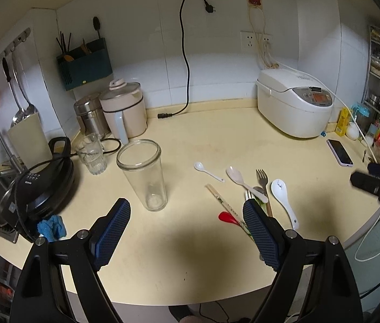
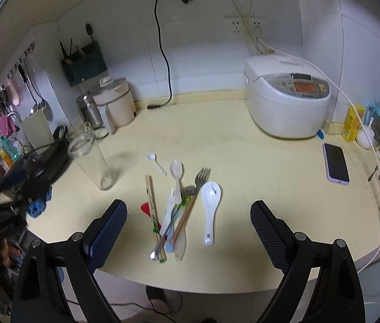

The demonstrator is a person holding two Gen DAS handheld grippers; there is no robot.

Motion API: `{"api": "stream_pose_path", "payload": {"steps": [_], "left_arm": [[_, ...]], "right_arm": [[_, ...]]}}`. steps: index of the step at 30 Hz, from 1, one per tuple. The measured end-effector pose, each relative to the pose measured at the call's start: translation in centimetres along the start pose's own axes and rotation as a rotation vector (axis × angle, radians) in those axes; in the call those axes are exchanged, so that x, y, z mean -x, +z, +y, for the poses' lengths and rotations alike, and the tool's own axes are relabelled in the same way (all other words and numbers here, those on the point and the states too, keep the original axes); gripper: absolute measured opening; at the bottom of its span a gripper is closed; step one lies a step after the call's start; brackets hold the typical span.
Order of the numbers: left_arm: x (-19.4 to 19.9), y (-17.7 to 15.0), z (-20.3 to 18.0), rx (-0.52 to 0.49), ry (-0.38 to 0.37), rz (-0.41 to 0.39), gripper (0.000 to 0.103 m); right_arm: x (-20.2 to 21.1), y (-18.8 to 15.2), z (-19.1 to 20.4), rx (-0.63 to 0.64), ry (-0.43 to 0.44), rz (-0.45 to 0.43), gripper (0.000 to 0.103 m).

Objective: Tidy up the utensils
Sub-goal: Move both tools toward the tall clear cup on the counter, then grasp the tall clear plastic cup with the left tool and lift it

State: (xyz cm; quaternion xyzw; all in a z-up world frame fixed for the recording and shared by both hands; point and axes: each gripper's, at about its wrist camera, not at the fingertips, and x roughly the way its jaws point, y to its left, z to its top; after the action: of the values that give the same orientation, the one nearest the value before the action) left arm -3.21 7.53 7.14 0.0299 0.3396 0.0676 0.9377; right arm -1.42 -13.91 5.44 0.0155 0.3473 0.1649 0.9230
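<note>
A pile of utensils lies on the cream counter: a white ceramic spoon (image 2: 210,204), a fork with a wooden handle (image 2: 193,196), a pale plastic spoon (image 2: 176,177), a small white spoon (image 2: 156,162), chopsticks (image 2: 152,210) and a red spoon (image 2: 145,207). A tall empty glass (image 2: 91,160) stands upright left of them; it also shows in the left wrist view (image 1: 142,173). My left gripper (image 1: 187,231) is open and empty, between the glass and the pile. My right gripper (image 2: 188,234) is open and empty, just in front of the pile.
A rice cooker (image 2: 286,99) stands at the back right, a phone (image 2: 335,165) to its front right. A black pan (image 1: 42,180), a ribbed glass (image 1: 92,157), a beige kettle (image 1: 125,110) and a blue cloth (image 1: 52,227) crowd the left. A black cable (image 1: 184,75) hangs from the wall.
</note>
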Motion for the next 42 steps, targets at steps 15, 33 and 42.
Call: {"api": "stream_pose_path", "payload": {"steps": [15,33,42], "left_arm": [[-4.5,-2.2,0.6,0.016,-0.025,0.113,0.088],[-16.5,-2.5,9.7,-0.21,-0.205,-0.033,0.088],[-22.3,-1.9,10.1,-0.305,-0.291,-0.023,0.085]], "right_arm": [[-2.1,0.9,1.3,0.021,0.012,-0.002,0.094],[-9.6,1.1,5.1,-0.091,-0.017,0.174,0.094],[-12.5,3.0,7.2,-0.142,-0.123,0.185,0.094]]}}
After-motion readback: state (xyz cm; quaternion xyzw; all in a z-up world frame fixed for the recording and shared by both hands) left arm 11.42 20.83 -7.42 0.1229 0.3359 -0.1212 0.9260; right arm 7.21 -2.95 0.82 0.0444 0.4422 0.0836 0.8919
